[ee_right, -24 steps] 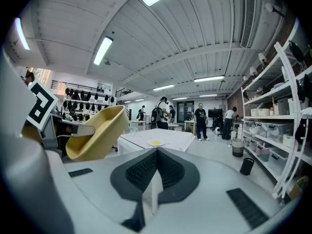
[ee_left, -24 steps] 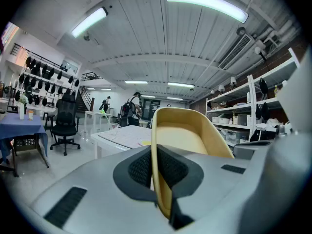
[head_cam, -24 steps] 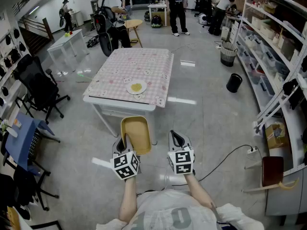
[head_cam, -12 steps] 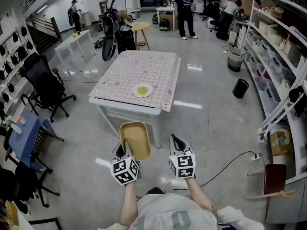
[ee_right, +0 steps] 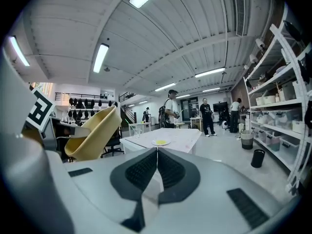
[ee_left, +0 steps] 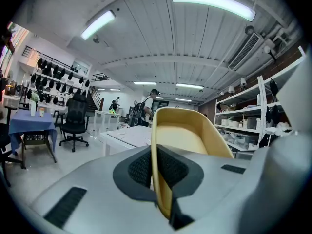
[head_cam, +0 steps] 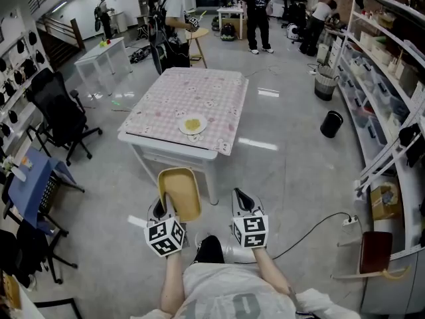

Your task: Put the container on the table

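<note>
Moved closer to the pink-checked cloth-covered bench (head_cam: 199, 92) than a second ago. Gripping the near rim of the yellow oval plastic container (head_cam: 179, 190) in the jaws of the left gripper (head_cam: 163, 210), long axis pointing at the bench edge, just short of it. Keeping the right gripper (head_cam: 239, 197) shut on nothing. Loads of bare cloth around the small white plate (head_cam: 192, 124).

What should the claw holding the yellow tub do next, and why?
Probably carry it forward toward the table. The left claw is shut on the rim of the yellow container, but the container hangs over the floor, short of the table's near edge.
</note>
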Available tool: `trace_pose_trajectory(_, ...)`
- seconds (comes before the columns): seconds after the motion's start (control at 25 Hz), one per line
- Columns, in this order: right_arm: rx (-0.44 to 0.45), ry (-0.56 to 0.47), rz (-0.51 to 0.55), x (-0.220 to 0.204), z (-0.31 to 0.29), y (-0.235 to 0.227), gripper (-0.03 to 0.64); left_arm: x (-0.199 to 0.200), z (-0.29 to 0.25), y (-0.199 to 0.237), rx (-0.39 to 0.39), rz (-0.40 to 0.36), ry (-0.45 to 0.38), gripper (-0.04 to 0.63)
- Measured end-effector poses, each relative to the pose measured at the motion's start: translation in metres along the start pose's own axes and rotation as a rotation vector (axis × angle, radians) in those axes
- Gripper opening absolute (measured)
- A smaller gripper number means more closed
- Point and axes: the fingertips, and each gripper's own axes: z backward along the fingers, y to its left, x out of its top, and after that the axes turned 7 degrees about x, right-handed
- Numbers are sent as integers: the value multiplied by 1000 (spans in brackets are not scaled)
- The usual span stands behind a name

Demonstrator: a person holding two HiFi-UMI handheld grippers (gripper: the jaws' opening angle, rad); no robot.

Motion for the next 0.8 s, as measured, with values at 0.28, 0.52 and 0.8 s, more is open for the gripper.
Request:
trace_pose_trajectory(0.28,-1,-60,-25,9,-15,-27,29,8,-29,-19,-10,-12,-29,29)
trace_pose_trajectory(0.52,-8,-10,-26,0,-43,-48,29,18,-72,-39,-61,7,-61,29)
trace_pose_trajectory(0.8,-4,35,-95,-13,-99,-73,29,16,-137,-51,-99,12,-26,29)
